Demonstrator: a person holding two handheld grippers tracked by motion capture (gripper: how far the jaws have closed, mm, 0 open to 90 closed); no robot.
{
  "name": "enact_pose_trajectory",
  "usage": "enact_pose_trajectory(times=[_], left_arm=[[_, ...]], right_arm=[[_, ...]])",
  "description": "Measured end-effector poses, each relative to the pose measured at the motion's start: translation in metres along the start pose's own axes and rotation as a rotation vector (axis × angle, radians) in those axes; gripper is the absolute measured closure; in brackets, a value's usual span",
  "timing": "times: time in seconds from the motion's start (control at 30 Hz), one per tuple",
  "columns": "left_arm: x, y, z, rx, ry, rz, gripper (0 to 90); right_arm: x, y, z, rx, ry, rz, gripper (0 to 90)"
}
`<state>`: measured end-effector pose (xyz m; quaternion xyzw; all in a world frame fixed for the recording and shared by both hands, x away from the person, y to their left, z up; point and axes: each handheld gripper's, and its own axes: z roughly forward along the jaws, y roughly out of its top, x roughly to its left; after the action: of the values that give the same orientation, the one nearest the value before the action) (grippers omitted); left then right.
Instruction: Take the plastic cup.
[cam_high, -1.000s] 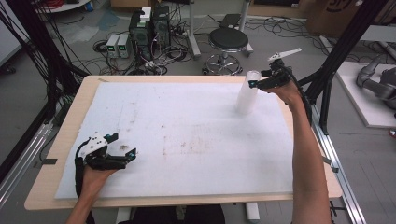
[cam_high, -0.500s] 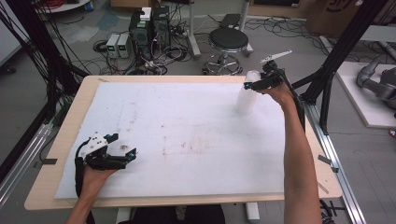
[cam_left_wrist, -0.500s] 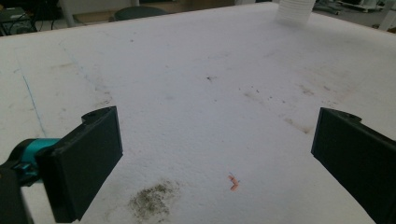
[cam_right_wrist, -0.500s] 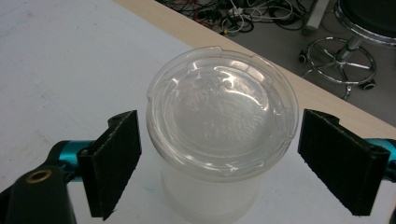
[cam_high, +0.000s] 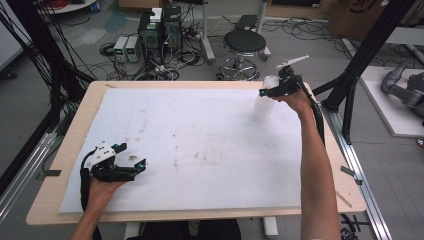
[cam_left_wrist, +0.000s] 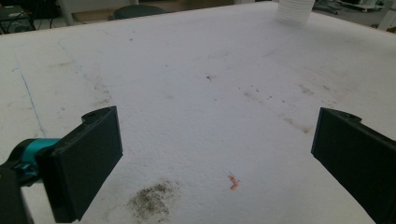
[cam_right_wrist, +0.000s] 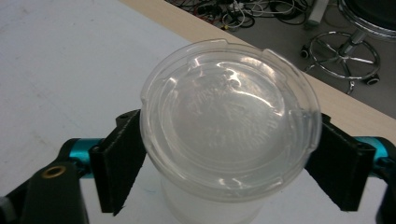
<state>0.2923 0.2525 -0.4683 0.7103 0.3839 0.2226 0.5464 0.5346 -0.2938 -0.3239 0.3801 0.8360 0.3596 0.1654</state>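
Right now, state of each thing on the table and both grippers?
Plastic container: upright at the far right of the table, clear lid on.
Right gripper: jaws either side of the container just under the lid rim, have just been closing; contact cannot be told.
Left gripper: open, nothing between the jaws, low over the mat.
White mat: flat, stained in patches.
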Motion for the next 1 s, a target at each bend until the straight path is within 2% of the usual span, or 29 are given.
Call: enact_pose_trajectory(times=[0.1, 0.57, 1.0], left_arm=[[0.0003, 0.0000, 0.0000, -0.001, -0.002, 0.000, 1.9], [0.0002, 0.0000, 0.0002, 0.000, -0.001, 0.000, 1.9], [-0.0002, 0.0001, -0.0001, 0.002, -0.002, 0.005, 1.9]], right_arm=[[-0.0002, 0.0000, 0.0004, -0.003, 0.005, -0.001, 24.5], [0.0010, -0.0001, -0.0002, 0.016, 0.003, 0.000, 32.8], [0.0016, 0.0001, -0.0010, 0.019, -0.007, 0.000, 33.8]])
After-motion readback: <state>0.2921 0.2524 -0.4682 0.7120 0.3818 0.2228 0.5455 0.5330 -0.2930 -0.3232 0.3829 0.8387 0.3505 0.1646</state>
